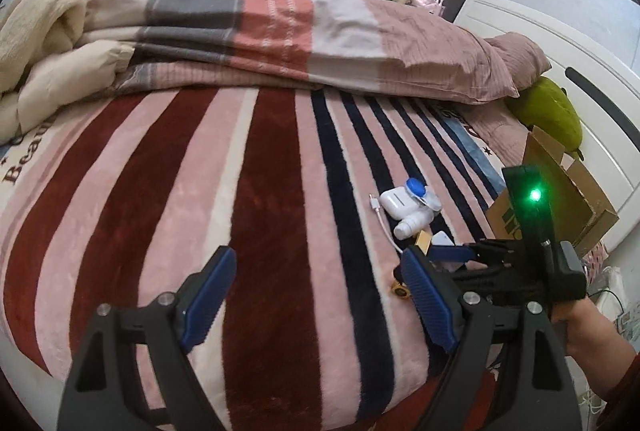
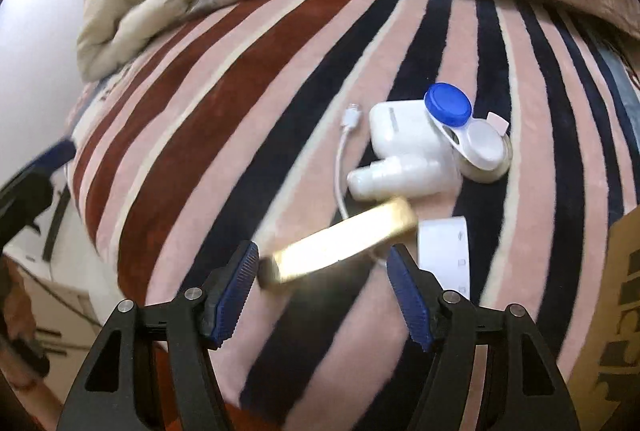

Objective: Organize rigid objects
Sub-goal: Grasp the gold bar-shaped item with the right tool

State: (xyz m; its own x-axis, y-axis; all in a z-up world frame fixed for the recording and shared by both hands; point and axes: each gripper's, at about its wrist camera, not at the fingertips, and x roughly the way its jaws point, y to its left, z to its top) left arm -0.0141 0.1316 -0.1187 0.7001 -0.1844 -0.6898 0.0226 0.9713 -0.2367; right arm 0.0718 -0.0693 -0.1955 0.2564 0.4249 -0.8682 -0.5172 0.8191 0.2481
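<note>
The gold bar [image 2: 340, 243] lies slantwise between my right gripper [image 2: 320, 287]'s spread fingers, stiff, slick and probably heavy, so I'd clamp its long sides, while my left gripper [image 1: 316, 299] hangs open over the blanket [image 1: 200, 171]

Stripes, white plastics and one gold bar

The blanket [image 2: 248, 135] runs in dusty pink, dark red, navy and cream stripes; the duvet [image 1: 280, 15] behind it is blocked in grey, salmon, off-white and mauve. On the blanket, the charger [image 2: 400, 131], its cable [image 2: 340, 167] and the small bottle [image 2: 396, 181] are white, the contact lens case [image 2: 464, 127] has one blue cap and one white, and the metal bar [image 2: 340, 245] is shiny gold. The cardboard box [image 1: 560, 203] is brown with dark print. Both grippers have black frames and blue ribbed pads [image 2: 236, 295].
</note>
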